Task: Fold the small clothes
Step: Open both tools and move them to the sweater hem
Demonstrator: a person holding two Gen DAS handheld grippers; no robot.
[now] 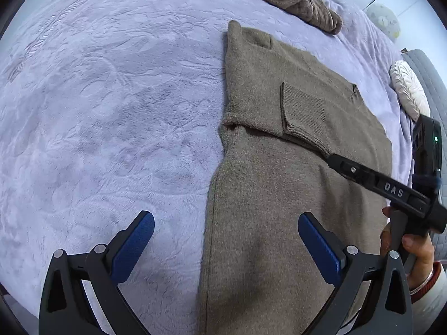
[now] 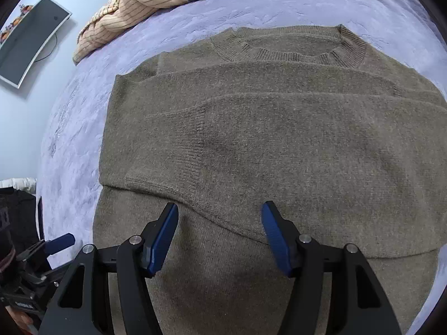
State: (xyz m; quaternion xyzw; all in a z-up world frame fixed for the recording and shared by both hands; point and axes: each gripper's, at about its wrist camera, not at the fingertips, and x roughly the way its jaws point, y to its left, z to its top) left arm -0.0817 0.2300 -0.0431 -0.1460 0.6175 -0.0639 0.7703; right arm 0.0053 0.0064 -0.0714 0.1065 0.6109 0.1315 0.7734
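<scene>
Right up close, the left gripper (image 1: 226, 231) stands with its blue pads spread as wide as they go, nothing between them, poised above the spot where the sweater's (image 1: 279, 195) left edge meets the lavender blanket (image 1: 97, 111). Over in the right wrist view, the right gripper (image 2: 220, 223) hangs over the lower body of the same garment, its jaws parted about halfway and not gripping anything, the knit lying flat beneath them. That olive-brown sweater rests spread on the bed, both sleeves already folded across its front, one ribbed cuff (image 1: 303, 111) lying on the chest. In the left wrist view the right tool reaches in from the right edge, and a hand (image 1: 413, 248) wraps round its handle. Further out, the ribbed collar (image 2: 293, 47) sits at the far end of the garment. Beyond that, at the head of the bed, a striped peach cloth (image 2: 131, 8) and a brown fleecy cloth (image 1: 296, 0) lie bunched together. Far left, a curved monitor (image 2: 30, 42) hangs on the pale wall, and a white cushion (image 1: 408, 89) sits off the bed's right side.
</scene>
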